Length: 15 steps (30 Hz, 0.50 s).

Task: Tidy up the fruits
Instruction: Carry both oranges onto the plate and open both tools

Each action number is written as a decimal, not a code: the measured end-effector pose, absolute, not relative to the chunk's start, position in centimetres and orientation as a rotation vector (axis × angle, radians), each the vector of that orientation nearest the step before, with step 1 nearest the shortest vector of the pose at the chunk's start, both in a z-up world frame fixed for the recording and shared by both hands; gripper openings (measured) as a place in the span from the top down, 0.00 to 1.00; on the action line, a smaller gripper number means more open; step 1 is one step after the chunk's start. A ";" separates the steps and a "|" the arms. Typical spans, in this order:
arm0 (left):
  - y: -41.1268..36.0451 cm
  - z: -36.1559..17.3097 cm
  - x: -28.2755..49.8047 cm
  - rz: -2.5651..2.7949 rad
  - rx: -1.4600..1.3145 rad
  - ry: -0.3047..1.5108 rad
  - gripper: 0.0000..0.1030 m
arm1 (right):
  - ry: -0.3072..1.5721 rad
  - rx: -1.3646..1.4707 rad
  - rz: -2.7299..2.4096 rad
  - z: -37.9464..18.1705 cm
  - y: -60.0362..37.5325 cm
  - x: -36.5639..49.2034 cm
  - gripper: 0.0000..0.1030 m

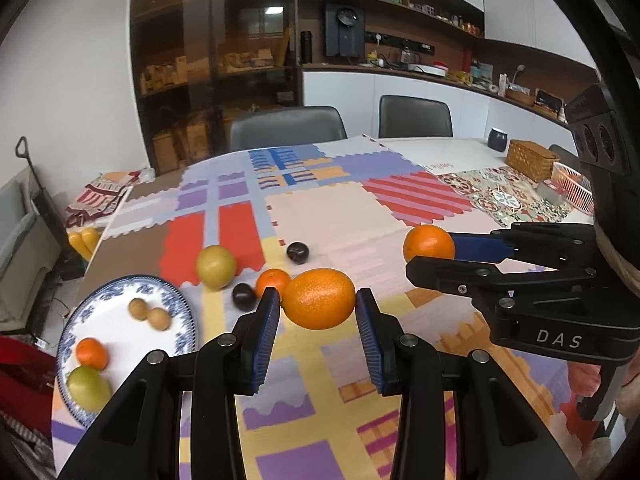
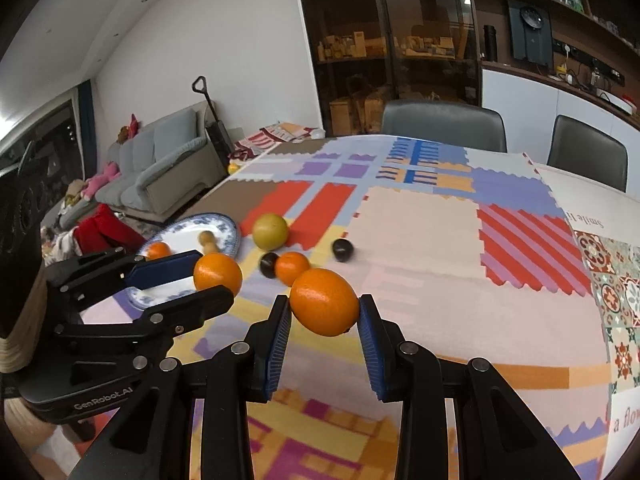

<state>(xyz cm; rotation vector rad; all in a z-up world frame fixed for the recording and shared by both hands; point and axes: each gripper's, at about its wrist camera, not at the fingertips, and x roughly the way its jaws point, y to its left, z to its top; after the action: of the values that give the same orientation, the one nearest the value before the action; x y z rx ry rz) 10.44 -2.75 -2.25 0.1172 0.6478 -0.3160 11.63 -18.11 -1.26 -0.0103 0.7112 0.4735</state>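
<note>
My left gripper [image 1: 318, 300] is shut on a large orange [image 1: 319, 298], held above the patchwork cloth. My right gripper [image 2: 324, 304] is shut on a second orange [image 2: 323, 302]. Each gripper shows in the other's view: the right one [image 1: 430, 256] with its orange [image 1: 428, 243], the left one [image 2: 208, 276] with its orange [image 2: 218, 274]. On the cloth lie a yellow-green pear [image 1: 216, 266], a small tangerine [image 1: 272, 282] and two dark plums [image 1: 298, 252] [image 1: 244, 296]. A blue-and-white plate [image 1: 182, 304] at the left holds a tangerine [image 1: 92, 353], a green fruit [image 1: 88, 388] and two small tan fruits [image 1: 150, 314].
A wicker box [image 1: 530, 158], a pink basket [image 1: 574, 188] and a dark mug [image 1: 497, 139] stand at the far right of the table. Two grey chairs [image 1: 286, 126] sit behind the table. The plate lies near the table's left edge.
</note>
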 end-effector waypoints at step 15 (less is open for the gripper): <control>2.7 -0.4 5.9 -0.188 0.068 0.606 0.63 | 0.661 -0.013 0.554 1.0 -13.3 8.4 0.66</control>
<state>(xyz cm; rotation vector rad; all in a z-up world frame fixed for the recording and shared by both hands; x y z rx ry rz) 5.87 2.73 -0.40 0.0681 0.6062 -0.1878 8.44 -13.28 1.00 -0.0129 0.6608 0.5540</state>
